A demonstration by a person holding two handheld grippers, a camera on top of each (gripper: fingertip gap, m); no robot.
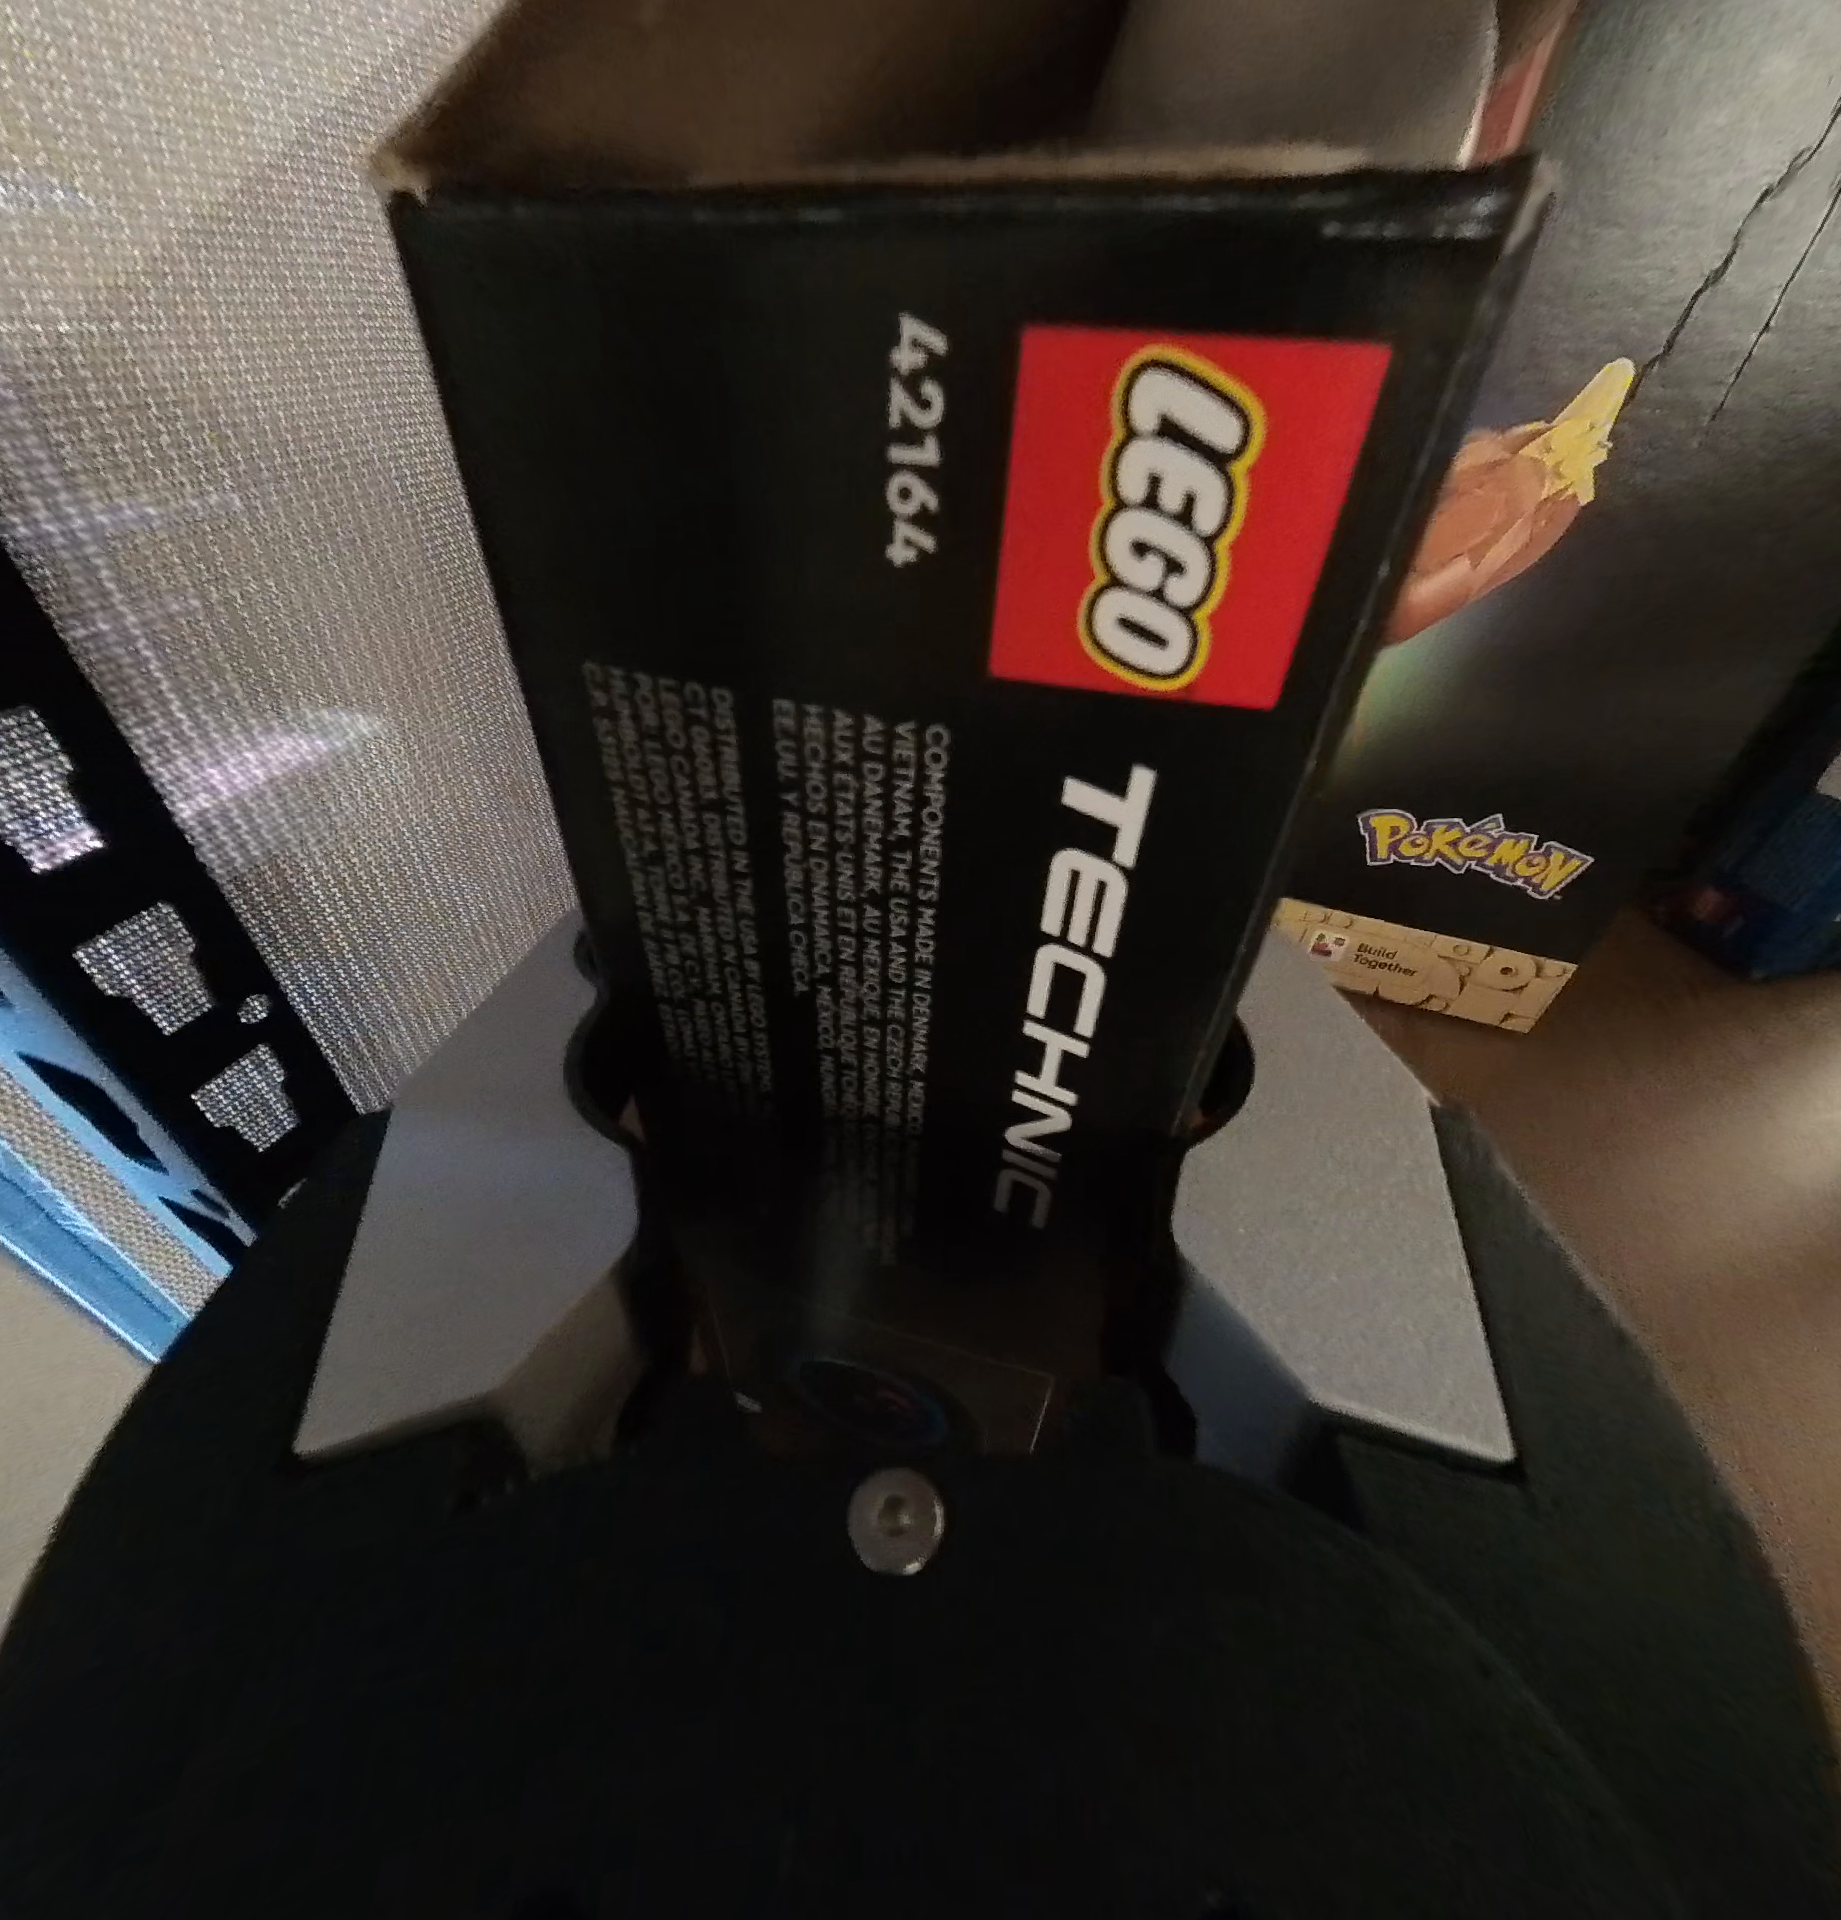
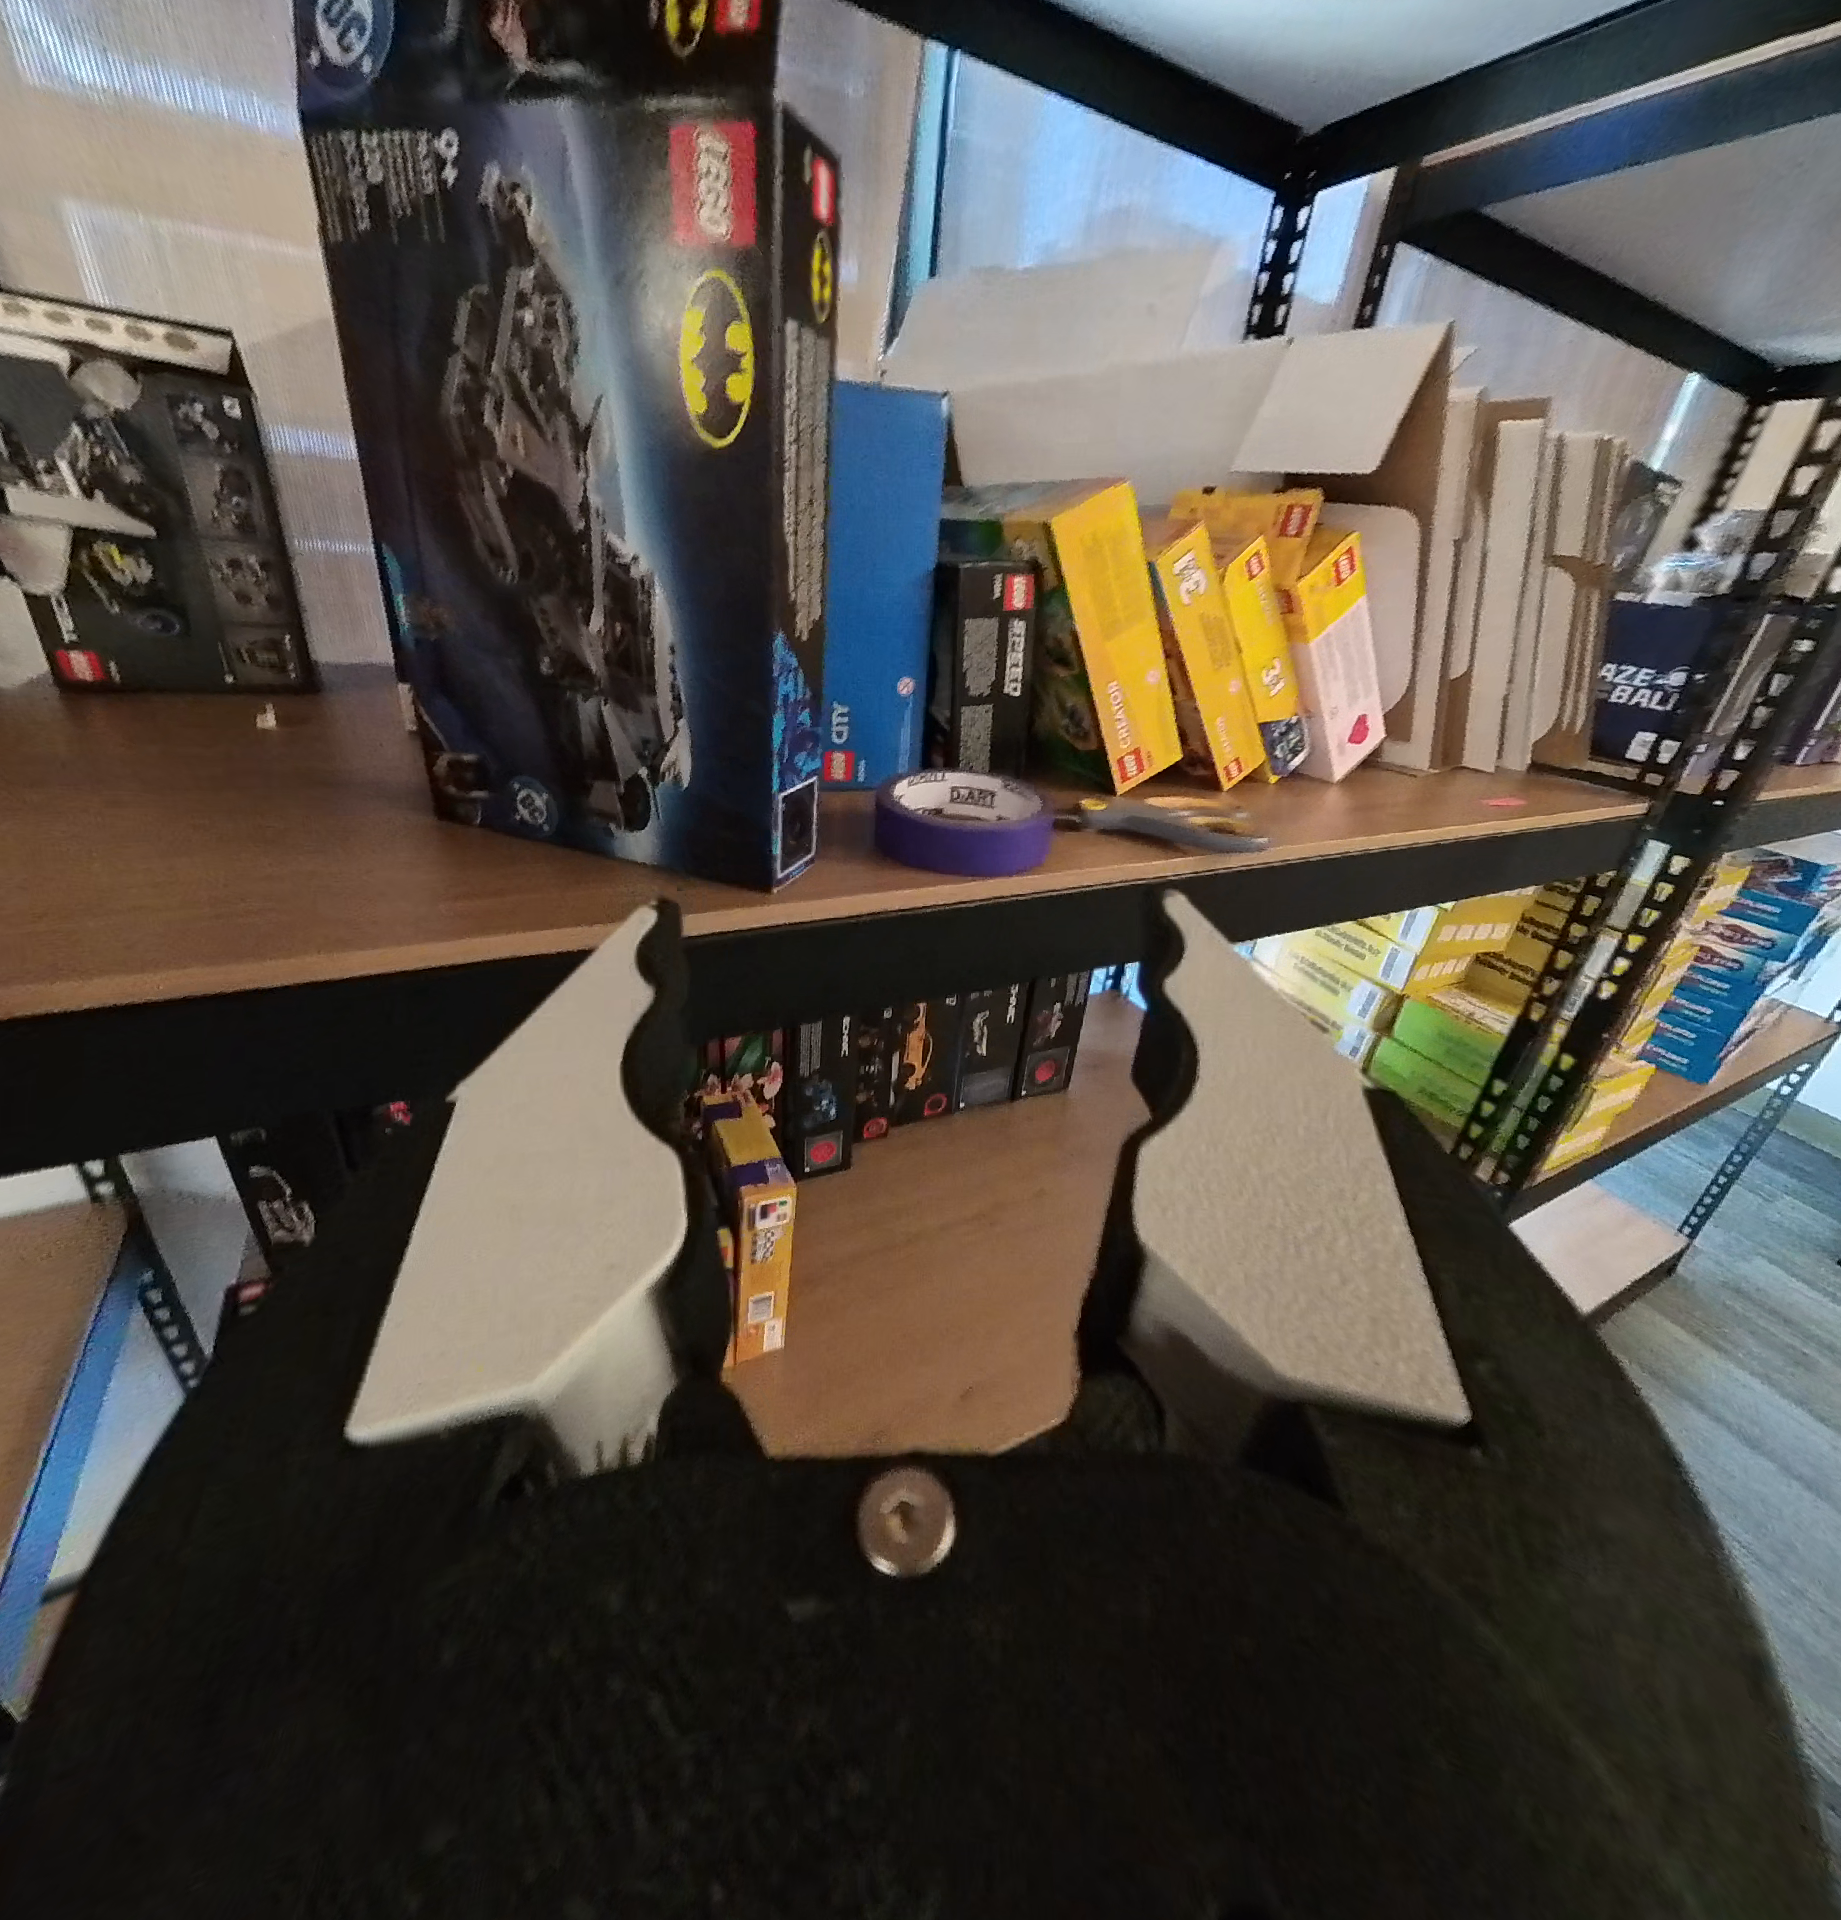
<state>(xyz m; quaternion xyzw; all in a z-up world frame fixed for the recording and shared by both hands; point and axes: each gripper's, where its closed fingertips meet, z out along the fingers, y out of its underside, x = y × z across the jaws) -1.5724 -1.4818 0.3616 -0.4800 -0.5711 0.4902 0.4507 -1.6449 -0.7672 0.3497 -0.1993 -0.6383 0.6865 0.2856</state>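
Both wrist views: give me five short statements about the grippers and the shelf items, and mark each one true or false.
1. The left gripper is shut on the black box. True.
2. The right gripper holds a yellow box. False: its fingers are apart with nothing between them.
3. The purple tape roll lies flat on the wooden shelf. True.
4. The tall dark box lies flat on the shelf. False: it stands upright.
5. The scissors lie left of the tape roll. False: they lie right of it.

Black tool point(image 2: 911, 935) body, grey fingers point(image 2: 542, 1174), silver screw point(image 2: 905, 1525).
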